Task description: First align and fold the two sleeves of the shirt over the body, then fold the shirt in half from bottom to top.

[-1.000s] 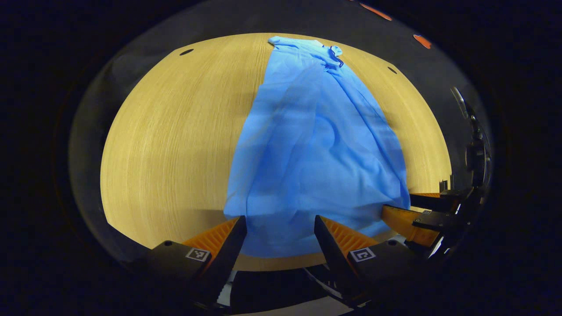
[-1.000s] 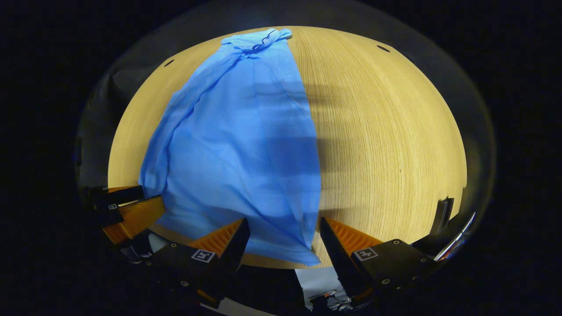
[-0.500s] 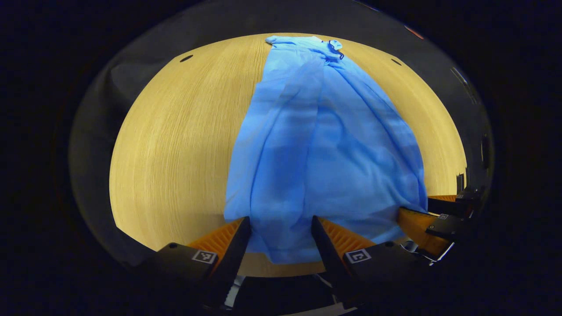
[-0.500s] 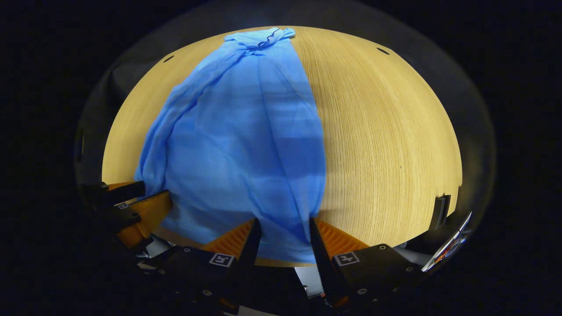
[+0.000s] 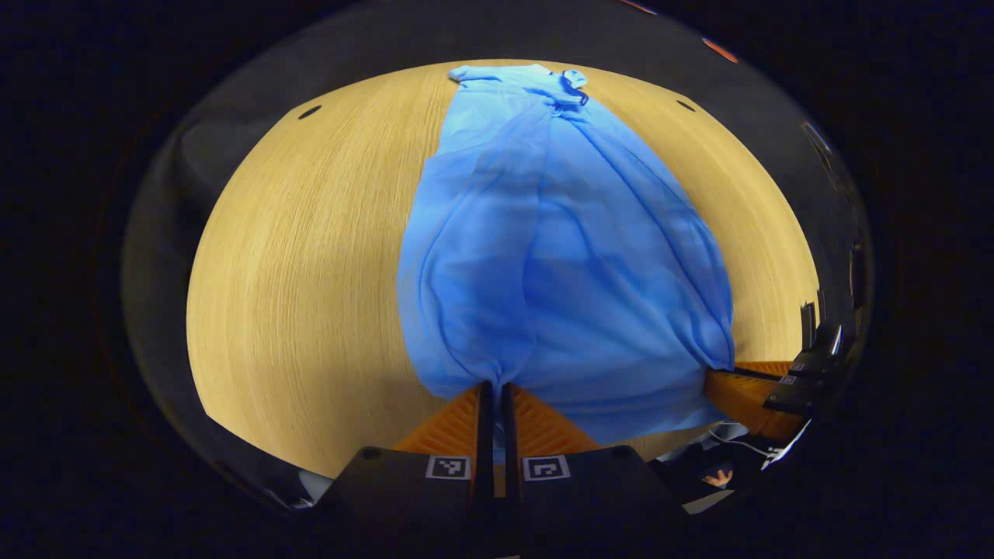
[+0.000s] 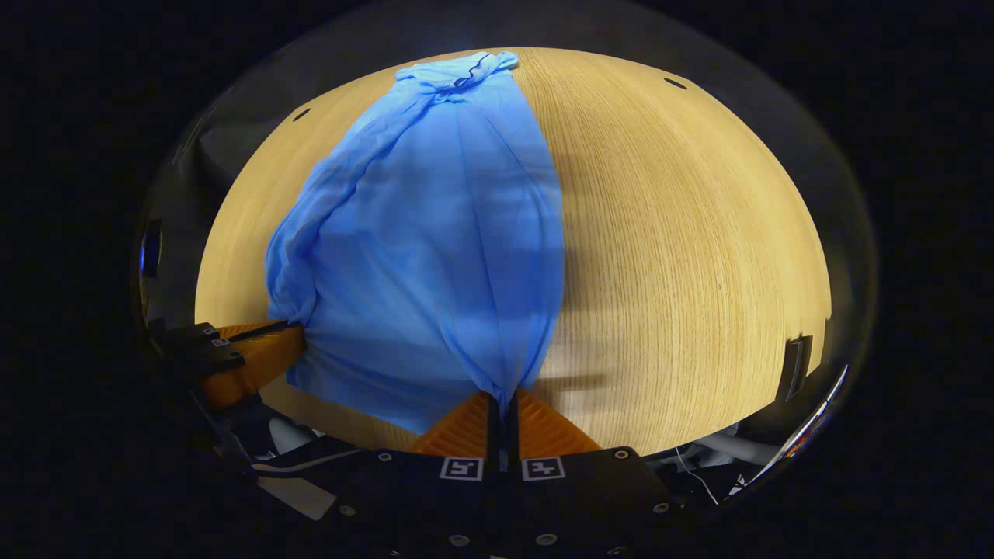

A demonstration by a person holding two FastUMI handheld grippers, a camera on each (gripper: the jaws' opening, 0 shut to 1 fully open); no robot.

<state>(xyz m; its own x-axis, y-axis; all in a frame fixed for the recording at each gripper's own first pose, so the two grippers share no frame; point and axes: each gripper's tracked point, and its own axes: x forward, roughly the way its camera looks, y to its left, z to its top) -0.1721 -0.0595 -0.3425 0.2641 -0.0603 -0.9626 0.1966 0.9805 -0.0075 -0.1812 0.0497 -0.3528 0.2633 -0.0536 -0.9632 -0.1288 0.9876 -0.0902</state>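
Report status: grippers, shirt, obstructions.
Left gripper shut on shirt hem. Right gripper shut on hem too. Nothing on the table blocks the fold.

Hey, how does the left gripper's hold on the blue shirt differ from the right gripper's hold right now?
The left gripper pinches the blue shirt near its left bottom corner, while the right gripper pinches the opposite bottom corner. Cloth bunches into a thick vertical fold above the left gripper; above the right gripper it gathers to a narrower point. Both are shut on the hem, near the wooden table edge, collar at the far end.
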